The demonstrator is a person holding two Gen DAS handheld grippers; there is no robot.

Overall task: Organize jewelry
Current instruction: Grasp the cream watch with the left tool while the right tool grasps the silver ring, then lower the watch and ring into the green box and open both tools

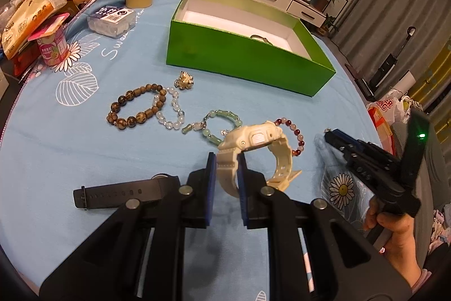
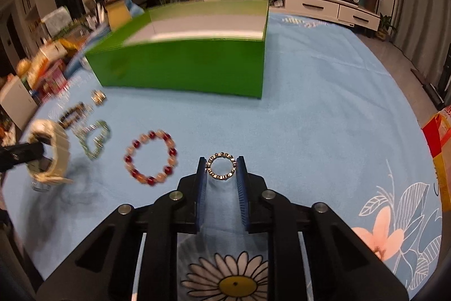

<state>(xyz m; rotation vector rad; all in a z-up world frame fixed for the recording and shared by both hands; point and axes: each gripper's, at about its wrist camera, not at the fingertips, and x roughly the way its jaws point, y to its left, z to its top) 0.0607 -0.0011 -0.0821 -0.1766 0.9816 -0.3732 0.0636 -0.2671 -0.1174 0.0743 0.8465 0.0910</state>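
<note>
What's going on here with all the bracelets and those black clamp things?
A person is sorting jewelry into a green box with two handheld grippers. The left gripper is clamped on a cream watch; the right gripper pinches a small metal ring. Several bead bracelets, including a red-and-pink one, lie on the blue tablecloth.

A cream watch [image 1: 251,143] stands on edge, its strap pinched between blue pads. At its 11 o'clock lie a jade-green bracelet [image 1: 217,126], a clear bead bracelet [image 1: 170,110], a brown bead bracelet [image 1: 138,106] and a gold brooch [image 1: 183,81]; at 9 o'clock, a black watch [image 1: 124,192]. A small metal ring [image 2: 221,166] sits gripped upright.
</note>
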